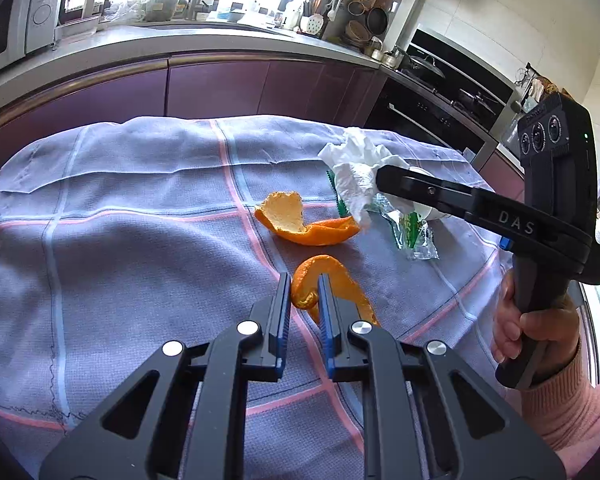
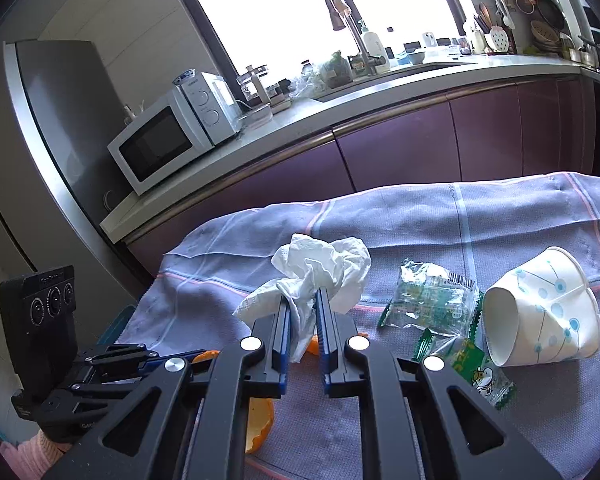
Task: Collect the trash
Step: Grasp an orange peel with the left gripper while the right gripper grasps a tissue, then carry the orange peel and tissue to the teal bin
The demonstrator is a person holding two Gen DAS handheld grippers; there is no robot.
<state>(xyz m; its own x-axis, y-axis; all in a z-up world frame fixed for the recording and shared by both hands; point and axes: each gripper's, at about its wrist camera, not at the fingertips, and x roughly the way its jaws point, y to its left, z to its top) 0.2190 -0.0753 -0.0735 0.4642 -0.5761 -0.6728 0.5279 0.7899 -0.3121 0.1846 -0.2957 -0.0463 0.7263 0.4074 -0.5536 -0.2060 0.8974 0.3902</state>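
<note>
Left gripper (image 1: 304, 280) pinches orange peel (image 1: 332, 284) — right gripper (image 2: 302, 300), seemingly lifted, clamps tissue (image 2: 320, 268).

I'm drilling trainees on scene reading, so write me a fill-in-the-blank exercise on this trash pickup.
1. The left gripper is shut on a curl of orange ____.
2. The right gripper pinches a crumpled white ____.
3. The paper cup lies on its ____ on the checked cloth.
4. The clear wrapper lies between the tissue and the ____.

Missing words: peel; tissue; side; cup

Orange peel (image 1: 306, 292) between left gripper (image 1: 304, 284) fingers (image 1: 283, 300)
</note>
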